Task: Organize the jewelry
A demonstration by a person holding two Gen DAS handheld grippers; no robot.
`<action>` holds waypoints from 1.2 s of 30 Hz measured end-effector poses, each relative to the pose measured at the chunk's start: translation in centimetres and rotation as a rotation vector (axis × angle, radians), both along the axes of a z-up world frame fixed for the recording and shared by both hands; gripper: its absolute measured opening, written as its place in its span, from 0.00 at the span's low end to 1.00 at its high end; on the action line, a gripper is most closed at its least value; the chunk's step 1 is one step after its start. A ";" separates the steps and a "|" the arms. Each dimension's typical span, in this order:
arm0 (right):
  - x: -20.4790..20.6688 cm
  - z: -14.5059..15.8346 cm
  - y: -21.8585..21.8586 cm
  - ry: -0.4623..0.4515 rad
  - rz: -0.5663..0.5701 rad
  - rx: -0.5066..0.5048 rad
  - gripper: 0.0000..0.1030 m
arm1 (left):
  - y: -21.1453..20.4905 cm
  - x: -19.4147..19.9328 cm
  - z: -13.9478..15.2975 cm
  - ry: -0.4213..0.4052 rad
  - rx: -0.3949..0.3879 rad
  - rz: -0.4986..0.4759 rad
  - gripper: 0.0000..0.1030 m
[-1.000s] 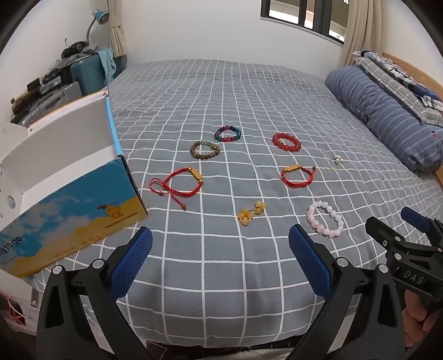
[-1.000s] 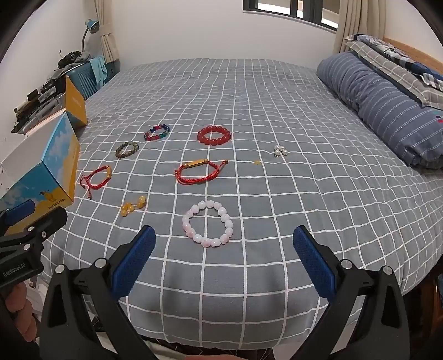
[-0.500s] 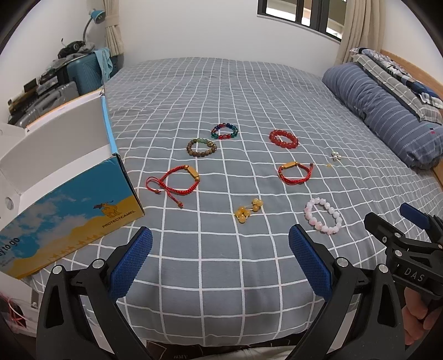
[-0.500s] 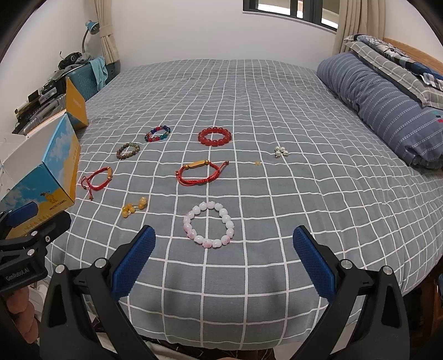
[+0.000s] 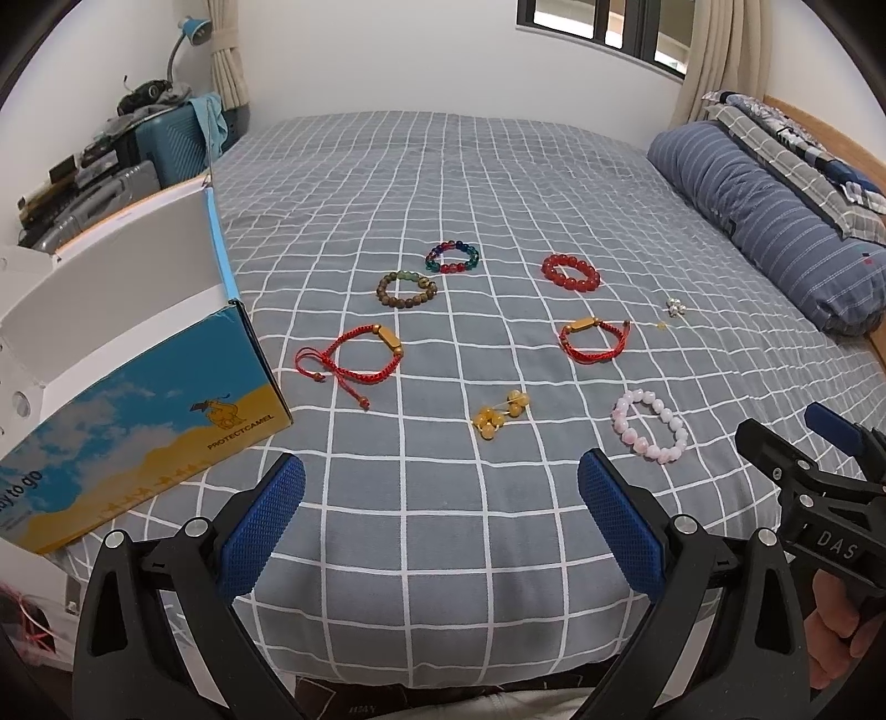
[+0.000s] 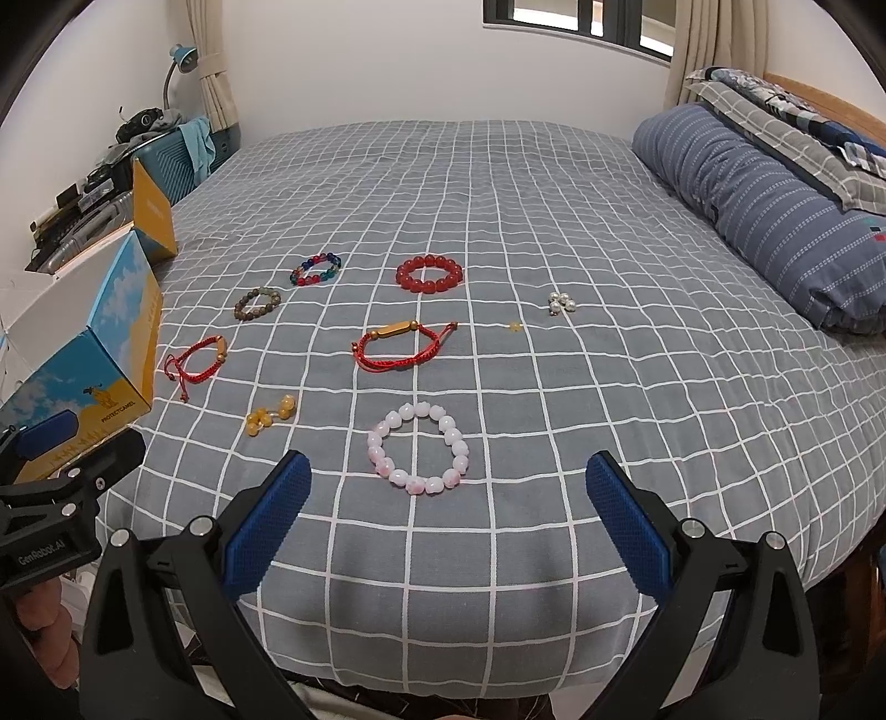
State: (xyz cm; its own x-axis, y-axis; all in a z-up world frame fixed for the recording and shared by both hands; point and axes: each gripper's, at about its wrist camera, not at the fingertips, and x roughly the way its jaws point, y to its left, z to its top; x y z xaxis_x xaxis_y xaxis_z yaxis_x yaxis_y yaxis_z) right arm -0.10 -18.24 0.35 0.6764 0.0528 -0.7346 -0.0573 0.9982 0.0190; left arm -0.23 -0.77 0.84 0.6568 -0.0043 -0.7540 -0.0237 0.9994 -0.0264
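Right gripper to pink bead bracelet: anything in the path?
Nothing visible. The right gripper is open, and the pink bead bracelet lies flat just ahead of its fingertips, with only bare bedspread between. The nearest other piece, the amber beads, sits off to the left.

Both claws: black frames, silver screws, blue textured pads (image 5: 619,529).

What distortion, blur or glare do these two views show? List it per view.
Left wrist view: strong fisheye bending, dark corners, the bedspread grid lines curve; sharp, with the box lettering readable; no glare. Right wrist view: same barrel warp; pink bracelet crisp; soft even light, faint shadows; bright panes at the window.
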 end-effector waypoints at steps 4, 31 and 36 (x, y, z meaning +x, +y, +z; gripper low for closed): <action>0.0 0.0 0.0 -0.002 -0.001 -0.003 0.93 | 0.0 -0.1 0.0 -0.002 0.003 -0.002 0.94; 2.0 1.7 -1.2 -0.029 -0.007 -0.031 0.93 | -0.2 2.4 1.4 -0.005 0.001 -0.019 0.94; 5.2 2.2 -2.5 -0.006 -0.009 -0.026 0.93 | -1.1 4.4 1.1 0.003 0.010 -0.053 0.94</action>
State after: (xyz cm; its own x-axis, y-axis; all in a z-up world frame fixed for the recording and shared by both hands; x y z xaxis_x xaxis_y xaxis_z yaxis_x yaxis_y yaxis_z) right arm 5.12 -20.75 2.57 0.6813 0.0280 -0.7315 -0.0487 0.9988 -0.0071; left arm 4.20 -1.83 1.95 0.6535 -0.0322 -0.7563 0.0297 0.9994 -0.0168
